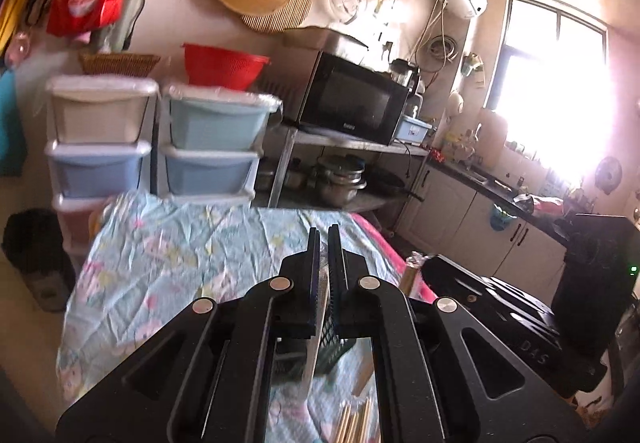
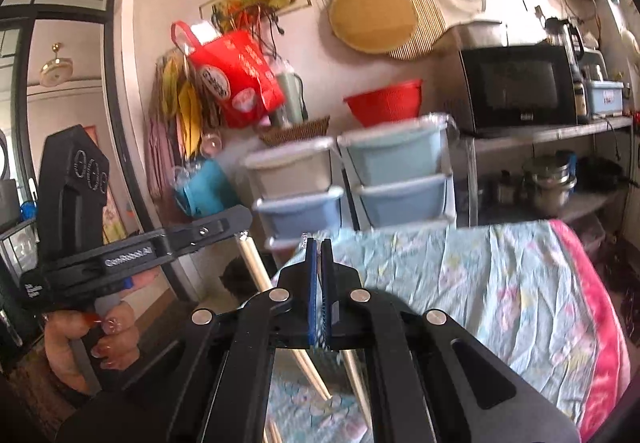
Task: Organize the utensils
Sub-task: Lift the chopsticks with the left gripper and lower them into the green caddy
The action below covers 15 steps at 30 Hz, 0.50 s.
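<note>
Chopsticks: left tongs point(image 1: 324, 243) pinch one pale stick point(image 1: 316, 355), hanging down below the jaws over a dark mesh utensil basket point(image 1: 340, 343). Right tongs point(image 2: 319, 255) are nearly closed; whether on the sticks point(image 2: 310, 371) slanting beneath, can't tell. More wooden chopsticks point(image 1: 354, 423) lie under the left tongs on the floral-cloth surface point(image 1: 160, 251). Judgement: light, stiff, smooth, prone to pivoting or slipping. Grip mid-shaft, square to the pads.

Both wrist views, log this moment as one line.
left gripper: shut on pale stick | right gripper: nearly shut, load unclear | wooden chopsticks: on floral cloth
</note>
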Each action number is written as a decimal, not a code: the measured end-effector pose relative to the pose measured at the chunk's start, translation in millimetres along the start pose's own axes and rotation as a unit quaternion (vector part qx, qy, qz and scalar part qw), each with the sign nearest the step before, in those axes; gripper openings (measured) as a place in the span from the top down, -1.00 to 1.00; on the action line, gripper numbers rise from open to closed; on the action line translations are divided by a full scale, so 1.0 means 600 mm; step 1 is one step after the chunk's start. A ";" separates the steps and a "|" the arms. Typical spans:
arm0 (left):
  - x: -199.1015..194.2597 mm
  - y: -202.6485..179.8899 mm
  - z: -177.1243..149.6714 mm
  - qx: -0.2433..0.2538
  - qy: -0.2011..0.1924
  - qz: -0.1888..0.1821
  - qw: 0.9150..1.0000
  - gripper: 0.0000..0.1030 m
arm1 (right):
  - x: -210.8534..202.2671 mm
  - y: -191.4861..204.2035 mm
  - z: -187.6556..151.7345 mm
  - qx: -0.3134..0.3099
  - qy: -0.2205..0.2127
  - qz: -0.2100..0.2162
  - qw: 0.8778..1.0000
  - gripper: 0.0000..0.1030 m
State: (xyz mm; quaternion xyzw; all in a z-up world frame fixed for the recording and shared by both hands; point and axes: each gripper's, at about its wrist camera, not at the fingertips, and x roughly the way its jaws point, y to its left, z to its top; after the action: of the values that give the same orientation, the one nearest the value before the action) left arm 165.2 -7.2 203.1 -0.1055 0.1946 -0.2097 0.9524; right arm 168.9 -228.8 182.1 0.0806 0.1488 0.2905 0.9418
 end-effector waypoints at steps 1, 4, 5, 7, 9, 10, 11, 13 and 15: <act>0.003 0.000 0.006 0.002 -0.002 0.001 1.000 0.96 | -0.002 -0.001 0.009 0.000 -0.007 0.000 1.000 0.95; 0.011 -0.001 0.028 0.006 -0.009 0.005 1.000 0.96 | -0.003 -0.001 0.028 -0.005 -0.025 -0.001 1.000 0.96; 0.015 0.000 0.035 0.006 -0.010 0.007 1.000 0.96 | -0.001 -0.004 0.038 -0.007 -0.032 -0.003 0.999 0.96; 0.025 0.003 0.045 0.010 -0.012 0.013 1.000 0.96 | 0.001 -0.008 0.048 -0.006 -0.039 -0.003 0.999 0.96; 0.038 0.009 0.051 0.013 -0.014 0.019 1.000 0.96 | 0.007 -0.016 0.056 -0.003 -0.044 -0.004 0.999 0.96; 0.043 0.012 0.053 0.013 -0.015 0.022 1.000 0.96 | 0.013 -0.020 0.060 -0.003 -0.046 -0.005 0.999 0.96; 0.050 0.016 0.054 0.014 -0.015 0.024 0.999 0.96 | 0.015 -0.023 0.060 -0.003 -0.047 -0.008 0.999 0.96; 0.061 0.021 0.054 0.016 -0.014 0.031 0.999 0.96 | 0.027 -0.032 0.061 -0.004 -0.047 -0.015 0.999 0.96; 0.071 0.028 0.050 0.016 -0.013 0.035 0.999 0.96 | 0.039 -0.042 0.061 0.001 -0.045 -0.021 0.999 0.96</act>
State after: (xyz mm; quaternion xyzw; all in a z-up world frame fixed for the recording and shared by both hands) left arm 219.4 -7.1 211.7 -0.0861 0.1822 -0.1777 0.9632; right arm 212.4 -238.6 205.2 0.0919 0.1080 0.2669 0.9532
